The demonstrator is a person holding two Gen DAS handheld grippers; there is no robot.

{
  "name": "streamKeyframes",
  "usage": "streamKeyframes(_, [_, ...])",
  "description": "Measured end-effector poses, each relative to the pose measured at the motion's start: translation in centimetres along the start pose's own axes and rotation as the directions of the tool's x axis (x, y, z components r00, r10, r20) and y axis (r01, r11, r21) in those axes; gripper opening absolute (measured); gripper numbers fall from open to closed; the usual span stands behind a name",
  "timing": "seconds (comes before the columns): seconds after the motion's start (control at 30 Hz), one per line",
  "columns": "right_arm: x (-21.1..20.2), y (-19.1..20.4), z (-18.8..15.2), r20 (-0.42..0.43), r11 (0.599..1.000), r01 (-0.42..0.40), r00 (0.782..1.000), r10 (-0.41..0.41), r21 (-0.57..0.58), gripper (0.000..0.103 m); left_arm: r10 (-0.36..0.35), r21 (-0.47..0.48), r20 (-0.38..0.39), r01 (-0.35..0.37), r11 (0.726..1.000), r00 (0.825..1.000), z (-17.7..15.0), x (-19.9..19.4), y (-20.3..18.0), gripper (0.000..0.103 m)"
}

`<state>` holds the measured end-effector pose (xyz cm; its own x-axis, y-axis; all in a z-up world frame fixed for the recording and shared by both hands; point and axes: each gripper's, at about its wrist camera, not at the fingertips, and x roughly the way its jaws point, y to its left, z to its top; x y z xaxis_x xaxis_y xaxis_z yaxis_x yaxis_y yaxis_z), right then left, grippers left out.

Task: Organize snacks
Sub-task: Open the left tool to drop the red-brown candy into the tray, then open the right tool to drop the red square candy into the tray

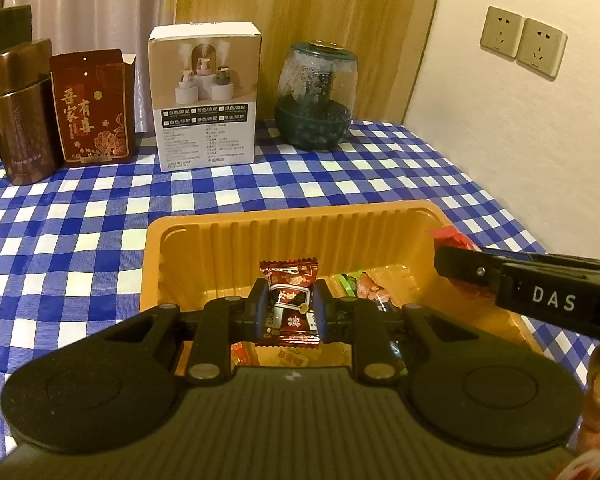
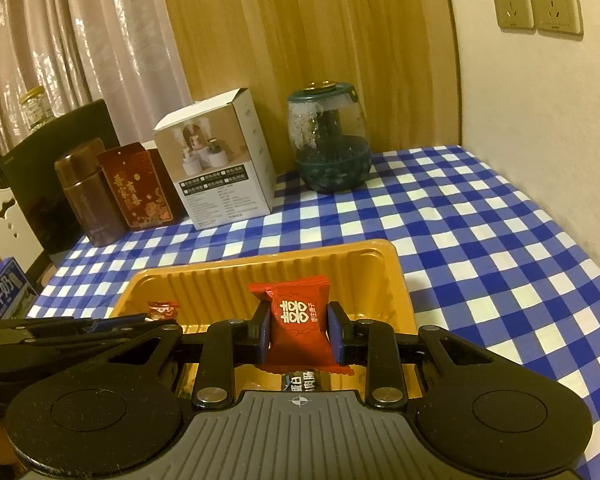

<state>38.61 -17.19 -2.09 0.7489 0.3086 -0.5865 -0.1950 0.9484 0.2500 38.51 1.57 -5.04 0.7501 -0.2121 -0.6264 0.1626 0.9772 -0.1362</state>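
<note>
My left gripper (image 1: 289, 307) is shut on a dark red-and-black snack packet (image 1: 289, 300) and holds it over the yellow plastic tray (image 1: 284, 226). My right gripper (image 2: 299, 330) is shut on a bright red candy packet (image 2: 298, 312) with white characters, also above the tray (image 2: 260, 264). Several wrapped snacks (image 1: 364, 286) lie on the tray floor. The right gripper enters the left wrist view from the right (image 1: 446, 254), its red packet partly showing. The left gripper shows at the left of the right wrist view (image 2: 156, 317), with its packet tip (image 2: 162, 307).
On the blue-and-white checked tablecloth (image 1: 80, 224) at the back stand a brown tin (image 1: 20, 112), a red gift box (image 1: 92, 108), a white carton (image 1: 204, 96) and a dark green glass jar (image 1: 316, 96). A wall with sockets (image 1: 524, 40) runs along the right.
</note>
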Motion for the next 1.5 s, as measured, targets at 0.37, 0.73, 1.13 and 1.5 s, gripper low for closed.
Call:
streamKeyframes(0.37, [0.8,0.2,-0.1,-0.015,1.0,-0.023,1.0,0.023,0.012,0.03,0.035,-0.004,0.009,-0.035,0.999,0.999,0.0,0.1,0.7,0.044])
streamKeyframes(0.73, [1.5,0.4,0.4,-0.024,0.998,-0.052,0.998,0.052,0.027,0.03,0.064,0.041,-0.011,-0.063,0.997,0.998,-0.2,-0.2,0.8,0.047])
streamKeyframes(1.13, [2.6,0.6,0.2,-0.05,0.997,-0.065,0.996,0.067,0.04,0.03,0.073,0.04,-0.013,-0.072,0.997,0.997,-0.2,0.0,1.2,0.052])
streamKeyframes(1.5, [2.4,-0.3,0.5,-0.003,0.986,-0.113,0.993,0.114,0.123,0.074,0.075,0.044,-0.015,-0.074,0.996,0.997,-0.4,0.0,1.3,0.064])
